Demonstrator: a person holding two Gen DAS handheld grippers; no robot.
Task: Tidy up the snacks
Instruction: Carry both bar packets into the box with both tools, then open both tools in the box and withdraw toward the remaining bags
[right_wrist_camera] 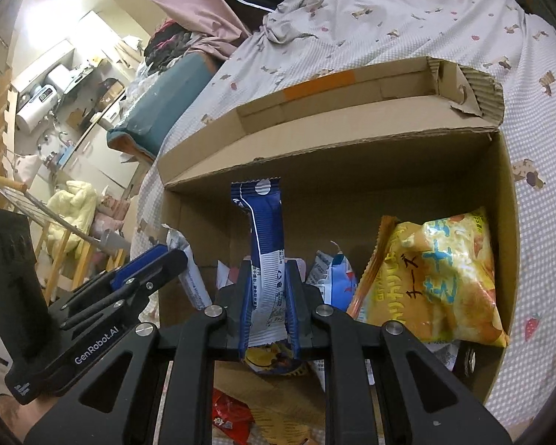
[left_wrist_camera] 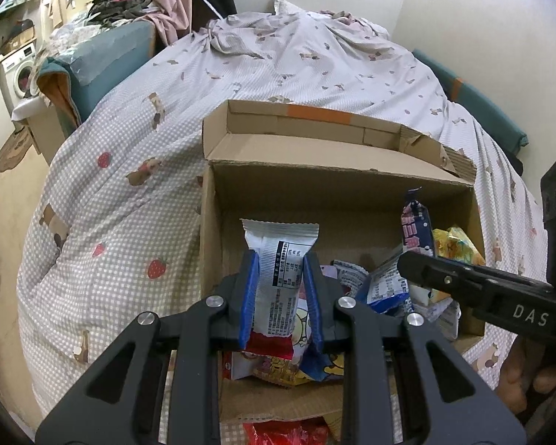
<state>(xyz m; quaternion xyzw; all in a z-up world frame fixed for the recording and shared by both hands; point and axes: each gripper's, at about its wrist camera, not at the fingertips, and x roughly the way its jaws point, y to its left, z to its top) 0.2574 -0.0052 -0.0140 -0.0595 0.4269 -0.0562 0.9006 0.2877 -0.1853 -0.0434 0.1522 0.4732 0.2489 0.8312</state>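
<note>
Left gripper (left_wrist_camera: 281, 296): clamped on a silver wrapper (left_wrist_camera: 278, 259), held upright over the box (left_wrist_camera: 352, 185)
Right gripper (right_wrist_camera: 268, 304): squeezing a slim blue-white pack (right_wrist_camera: 265, 244), also upright above the box
Box: open brown cardboard on the bed (left_wrist_camera: 129, 170), torn corrugated flap at the back
Already inside: puffy yellow chip bag (right_wrist_camera: 437, 278) by the right wall, plus a loose jumble of crinkly packets
Progress: roughly midway I'd guess, two snacks not dropped yet, pile looks unsorted
Textures: glossy foil, crimped zigzag seals
</note>
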